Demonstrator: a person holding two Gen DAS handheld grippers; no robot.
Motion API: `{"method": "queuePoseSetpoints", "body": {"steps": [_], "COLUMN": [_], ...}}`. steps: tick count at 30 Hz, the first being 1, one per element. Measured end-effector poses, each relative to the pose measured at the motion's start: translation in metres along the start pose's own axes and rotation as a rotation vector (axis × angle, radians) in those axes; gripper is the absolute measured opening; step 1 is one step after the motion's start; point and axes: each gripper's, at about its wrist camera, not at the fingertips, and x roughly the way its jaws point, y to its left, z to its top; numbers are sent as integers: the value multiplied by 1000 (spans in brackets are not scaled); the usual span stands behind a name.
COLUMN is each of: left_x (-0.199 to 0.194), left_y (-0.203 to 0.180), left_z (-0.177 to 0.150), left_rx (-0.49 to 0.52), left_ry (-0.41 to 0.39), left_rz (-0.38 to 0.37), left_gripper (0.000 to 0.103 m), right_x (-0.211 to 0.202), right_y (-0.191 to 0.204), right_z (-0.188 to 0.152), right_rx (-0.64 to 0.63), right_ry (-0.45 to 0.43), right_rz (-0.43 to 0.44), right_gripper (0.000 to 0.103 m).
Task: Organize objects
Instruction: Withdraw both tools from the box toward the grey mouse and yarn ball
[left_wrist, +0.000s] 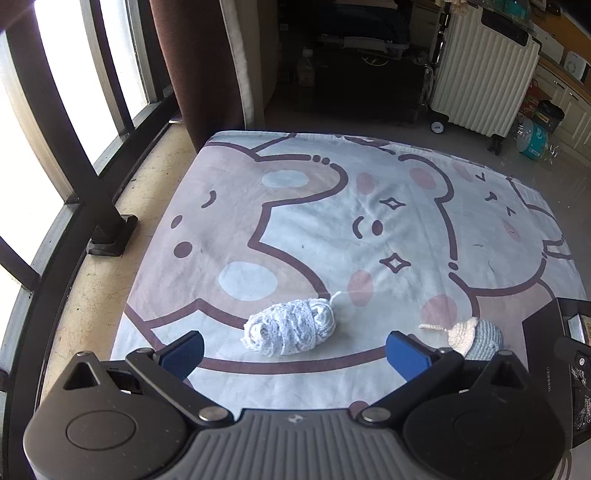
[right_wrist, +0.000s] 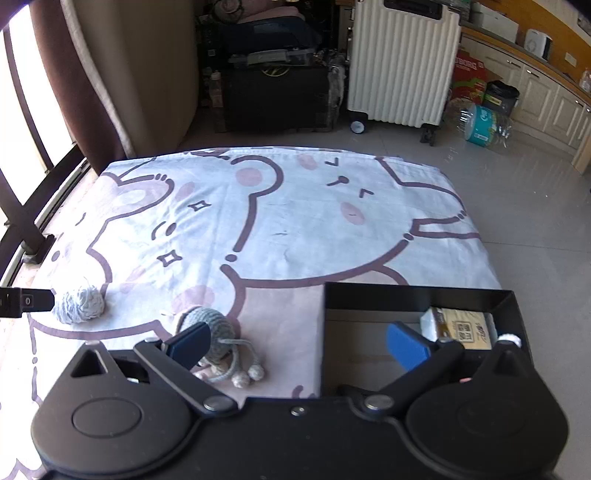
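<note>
A white ball of yarn (left_wrist: 290, 328) lies on the cartoon-print blanket (left_wrist: 314, 221), just ahead of my open, empty left gripper (left_wrist: 295, 354). It also shows at the left of the right wrist view (right_wrist: 79, 303), with a left finger (right_wrist: 26, 301) beside it. A grey knitted toy (right_wrist: 216, 334) with cords and small balls lies partly behind the left finger of my open, empty right gripper (right_wrist: 297, 345). The toy shows at the right in the left wrist view (left_wrist: 480, 338). A black box (right_wrist: 417, 295) at right holds a yellow packet (right_wrist: 461, 326).
The blanket (right_wrist: 314, 221) covers a low surface with tiled floor (right_wrist: 535, 221) to the right. A window railing (left_wrist: 74, 147) runs along the left. A white suitcase (right_wrist: 400, 62), a dark trunk (right_wrist: 277, 96) and a plastic bottle (right_wrist: 480, 123) stand beyond the far edge.
</note>
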Motion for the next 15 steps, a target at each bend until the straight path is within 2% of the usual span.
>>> {"method": "queuePoseSetpoints", "body": {"steps": [15], "left_x": [5], "left_y": [18], "left_z": [-4], "left_rx": [26], "left_ry": [3], "left_rz": [0], "left_gripper": [103], "right_x": [10], "right_y": [24], "right_z": [2], "right_rx": [-34], "right_ry": [16], "right_rz": [24], "right_gripper": [103]}}
